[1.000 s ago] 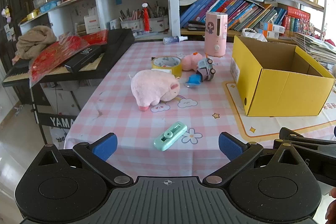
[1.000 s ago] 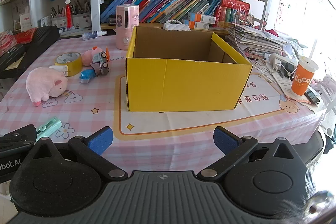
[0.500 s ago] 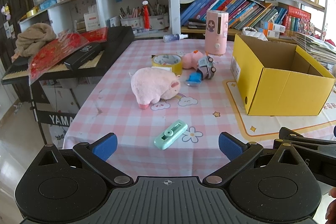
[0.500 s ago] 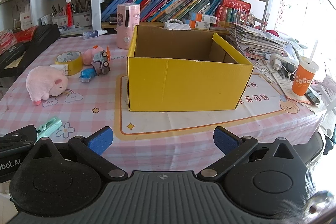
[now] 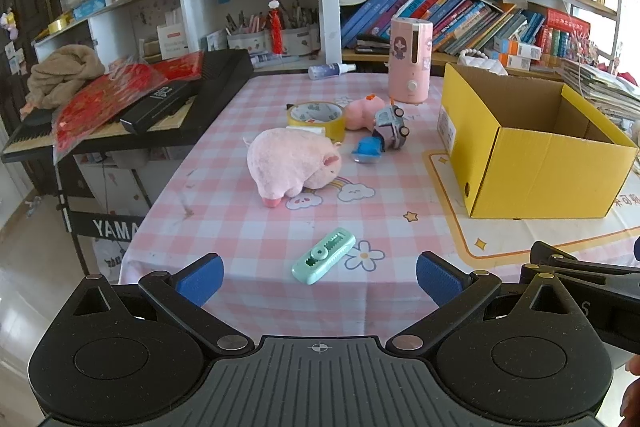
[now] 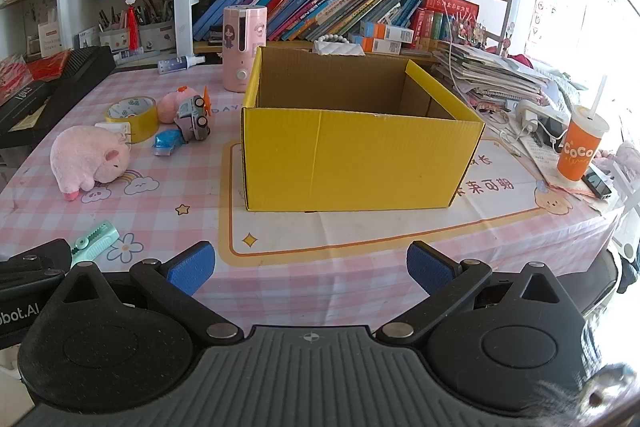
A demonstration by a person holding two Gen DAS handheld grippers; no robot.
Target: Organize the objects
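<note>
Barely anything has shifted over the last second: both cameras have crept a touch closer to the table (image 5: 224,211), so the objects sit slightly nearer in view, and that's about it. Left gripper (image 5: 319,274) is spread wide with nothing between its blue pads, hanging just off the near table edge, and the mint green correction tape (image 5: 323,256) lies on the checkered cloth right in front of it. Right gripper (image 6: 311,267) is wide open too and empty, pointed at the yellow cardboard box (image 6: 360,155), which stands open on the white mat; as far as the view goes, nothing shows inside. Further back on the left side there's the pink plush pig (image 5: 294,167) lying on its own, and behind it a little cluster: the roll of yellow tape (image 5: 317,117), a smaller pink plush (image 5: 362,113), a toy car (image 5: 391,127) tipped up on its end and a blue thing (image 5: 366,149) just beside the car. A pink cylinder gadget (image 5: 410,61) stands upright at the far edge, and an orange drink cup (image 6: 582,147) sits off to the right of the box.
</note>
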